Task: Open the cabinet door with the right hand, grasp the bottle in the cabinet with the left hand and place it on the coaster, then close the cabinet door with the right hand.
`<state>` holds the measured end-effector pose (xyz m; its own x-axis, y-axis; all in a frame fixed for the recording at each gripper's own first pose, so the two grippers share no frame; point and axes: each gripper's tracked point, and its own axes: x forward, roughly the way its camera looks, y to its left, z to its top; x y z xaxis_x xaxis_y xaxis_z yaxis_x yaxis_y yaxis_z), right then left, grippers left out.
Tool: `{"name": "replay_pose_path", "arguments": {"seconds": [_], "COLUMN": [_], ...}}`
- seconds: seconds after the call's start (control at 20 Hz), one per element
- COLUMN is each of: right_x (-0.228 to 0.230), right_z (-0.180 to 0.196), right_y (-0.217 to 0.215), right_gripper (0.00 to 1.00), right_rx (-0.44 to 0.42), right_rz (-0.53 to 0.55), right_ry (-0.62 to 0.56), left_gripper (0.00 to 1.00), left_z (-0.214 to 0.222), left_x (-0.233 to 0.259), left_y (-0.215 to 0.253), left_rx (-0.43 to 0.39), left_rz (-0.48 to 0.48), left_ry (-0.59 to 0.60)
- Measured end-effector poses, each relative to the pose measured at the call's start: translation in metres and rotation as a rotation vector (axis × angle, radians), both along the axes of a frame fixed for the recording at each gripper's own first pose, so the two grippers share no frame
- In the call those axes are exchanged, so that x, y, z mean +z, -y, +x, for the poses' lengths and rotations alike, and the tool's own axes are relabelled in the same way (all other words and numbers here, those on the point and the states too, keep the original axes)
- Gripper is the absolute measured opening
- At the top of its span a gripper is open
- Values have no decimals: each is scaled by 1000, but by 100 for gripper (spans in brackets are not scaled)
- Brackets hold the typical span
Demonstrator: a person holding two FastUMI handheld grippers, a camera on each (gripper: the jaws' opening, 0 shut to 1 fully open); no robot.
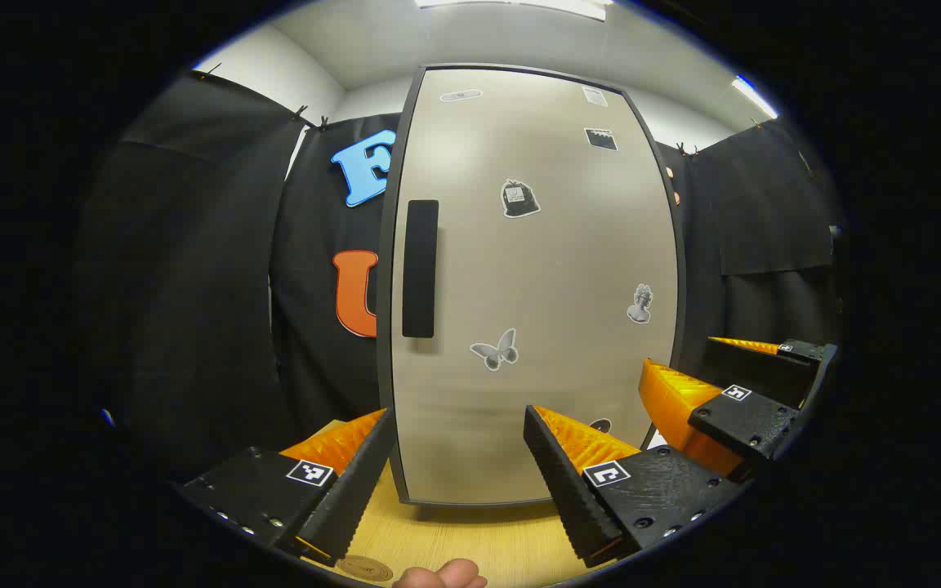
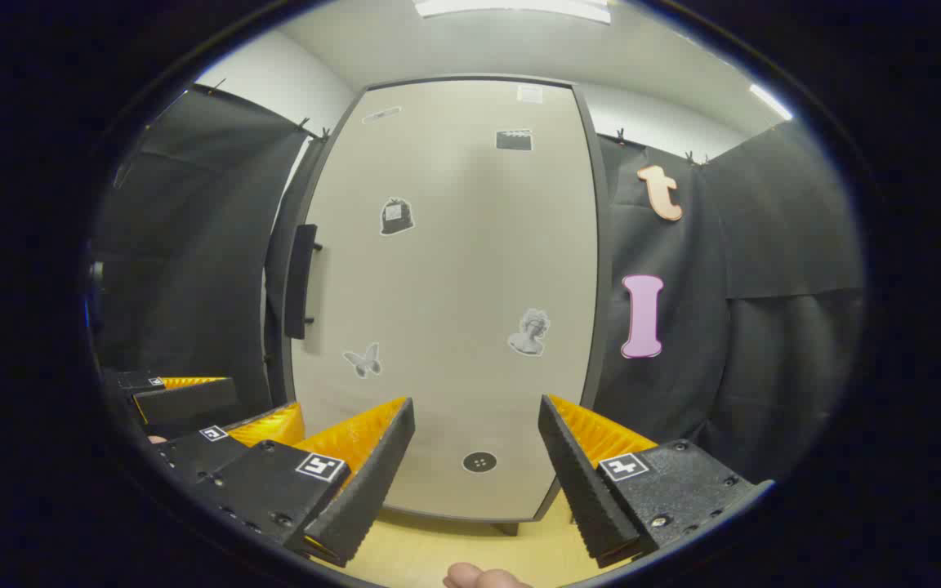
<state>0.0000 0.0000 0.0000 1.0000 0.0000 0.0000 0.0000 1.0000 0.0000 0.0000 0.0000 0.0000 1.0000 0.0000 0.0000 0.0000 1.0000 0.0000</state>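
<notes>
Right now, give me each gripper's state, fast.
Left gripper: open, holding nothing, facing the closed cabinet door.
Right gripper: open, holding nothing, not yet at the door handle.

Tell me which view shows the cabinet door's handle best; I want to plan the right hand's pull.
The left gripper view shows it best: the handle faces the camera almost square-on as a full dark vertical bar near the cabinet door's left edge. In the right gripper view the handle appears narrower, seen obliquely from the side, standing off the door on its mounts.
</notes>
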Motion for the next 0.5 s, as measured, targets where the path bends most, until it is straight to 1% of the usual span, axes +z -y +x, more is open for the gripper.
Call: {"name": "replay_pose_path", "arguments": {"seconds": [0.15,0.3,0.5], "right_x": [1,0,-3], "right_z": [-2,-4,-6], "right_y": [-2,-7,-3], "right_gripper": [98,98,98], "right_rx": [6,20,10], "right_rz": [0,-13,-16], "right_ry": [3,4,-5], "left_gripper": [95,95,95], "left_z": [-2,-2,-2], "left_x": [7,3,2], "left_y": [-4,-3,1], "left_rx": [11,11,2], "left_rz": [-10,-12,-11], "left_ry": [26,15,12]}}
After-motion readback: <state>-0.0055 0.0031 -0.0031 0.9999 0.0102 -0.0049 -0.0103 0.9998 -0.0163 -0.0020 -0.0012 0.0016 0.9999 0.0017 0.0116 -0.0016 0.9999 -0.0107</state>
